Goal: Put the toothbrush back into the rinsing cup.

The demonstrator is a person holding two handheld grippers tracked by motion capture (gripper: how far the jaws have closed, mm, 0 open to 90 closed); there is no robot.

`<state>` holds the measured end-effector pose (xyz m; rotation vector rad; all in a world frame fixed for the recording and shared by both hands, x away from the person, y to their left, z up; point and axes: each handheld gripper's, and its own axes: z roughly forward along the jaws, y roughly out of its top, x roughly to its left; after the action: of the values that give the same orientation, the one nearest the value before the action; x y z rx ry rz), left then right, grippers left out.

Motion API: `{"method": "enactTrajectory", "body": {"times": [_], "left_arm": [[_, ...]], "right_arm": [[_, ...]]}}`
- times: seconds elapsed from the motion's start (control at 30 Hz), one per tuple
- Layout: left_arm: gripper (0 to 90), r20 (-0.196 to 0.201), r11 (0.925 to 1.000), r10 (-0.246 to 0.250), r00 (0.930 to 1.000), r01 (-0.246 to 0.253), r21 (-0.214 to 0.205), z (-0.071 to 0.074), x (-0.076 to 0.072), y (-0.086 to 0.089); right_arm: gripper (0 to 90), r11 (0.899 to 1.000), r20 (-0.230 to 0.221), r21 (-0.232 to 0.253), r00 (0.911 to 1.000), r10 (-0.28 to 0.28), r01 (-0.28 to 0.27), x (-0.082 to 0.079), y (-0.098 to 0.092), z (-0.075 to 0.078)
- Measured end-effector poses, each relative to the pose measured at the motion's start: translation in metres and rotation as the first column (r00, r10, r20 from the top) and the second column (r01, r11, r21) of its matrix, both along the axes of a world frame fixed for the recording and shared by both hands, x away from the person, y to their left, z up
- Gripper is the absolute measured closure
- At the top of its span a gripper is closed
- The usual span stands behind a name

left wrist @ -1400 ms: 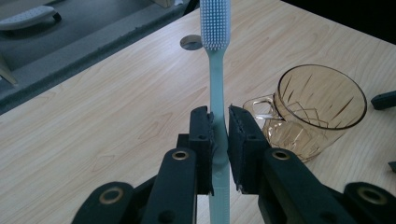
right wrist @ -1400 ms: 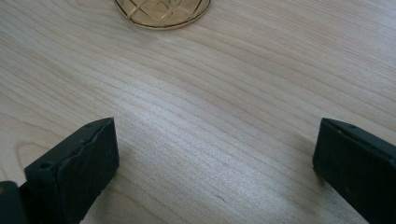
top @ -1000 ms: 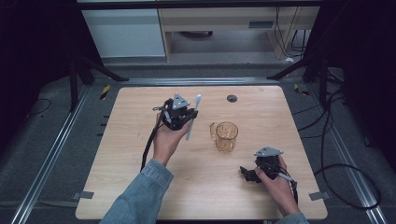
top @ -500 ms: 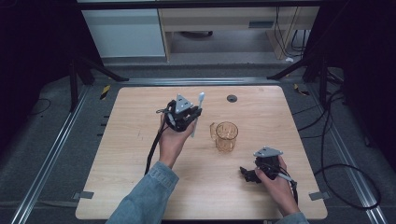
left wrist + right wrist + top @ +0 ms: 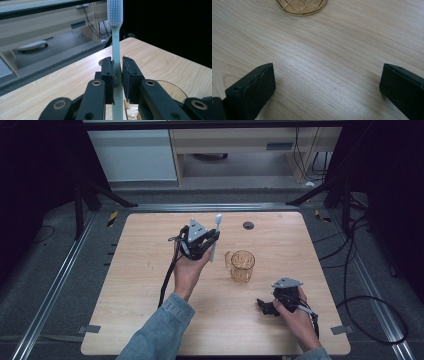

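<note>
High view: above near side of table, looking forward and down, far off, whole top seen.
Left gripper view: very close behind jaws, facing level across table toward shelves; brush upright, close.
Right gripper view: low over wood, facing down and forward.
Shared by all three: cup.

- The left gripper gripped a pale toothbrush, brush head up.
- An amber glass mug stood just right of it.
- The right gripper rested nearer the person, below the mug.
</note>
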<state>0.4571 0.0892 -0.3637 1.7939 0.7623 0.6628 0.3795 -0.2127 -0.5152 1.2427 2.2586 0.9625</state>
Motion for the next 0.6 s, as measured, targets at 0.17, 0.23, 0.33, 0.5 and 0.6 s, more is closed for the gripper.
{"method": "enactTrajectory", "body": {"times": [0.17,0.23,0.33,0.5,0.6], "left_arm": [[79.6,0.010,0.9998,0.009,0.9999,-0.009,-0.017,-0.0025,0.0019,0.0012],[79.6,0.027,0.9995,0.018,0.9995,-0.017,-0.027,-0.0015,-0.0003,0.0018],[79.6,0.046,0.9990,0.022,0.9987,-0.020,-0.040,0.0009,-0.0028,0.0018],[79.6,0.060,0.9986,0.010,0.9982,-0.007,-0.053,0.0066,-0.0036,-0.0005],[79.6,0.051,0.9979,0.005,0.9987,-0.001,-0.065,0.0070,-0.0005,-0.0039]], "right_arm": [[0.7,1.000,0.000,0.000,1.0000,0.002,-0.002,0.0002,-0.0002,0.0000],[0.6,1.000,0.000,-0.001,1.0000,0.002,-0.002,0.0003,-0.0003,0.0000],[0.6,1.000,0.000,-0.001,1.0000,0.002,-0.002,0.0003,-0.0003,0.0000],[0.6,1.000,-0.012,0.011,0.9999,0.002,-0.002,0.0000,-0.0003,0.0008],[0.6,1.000,-0.011,0.008,0.9999,0.006,-0.006,0.0003,-0.0015,0.0007]]}}
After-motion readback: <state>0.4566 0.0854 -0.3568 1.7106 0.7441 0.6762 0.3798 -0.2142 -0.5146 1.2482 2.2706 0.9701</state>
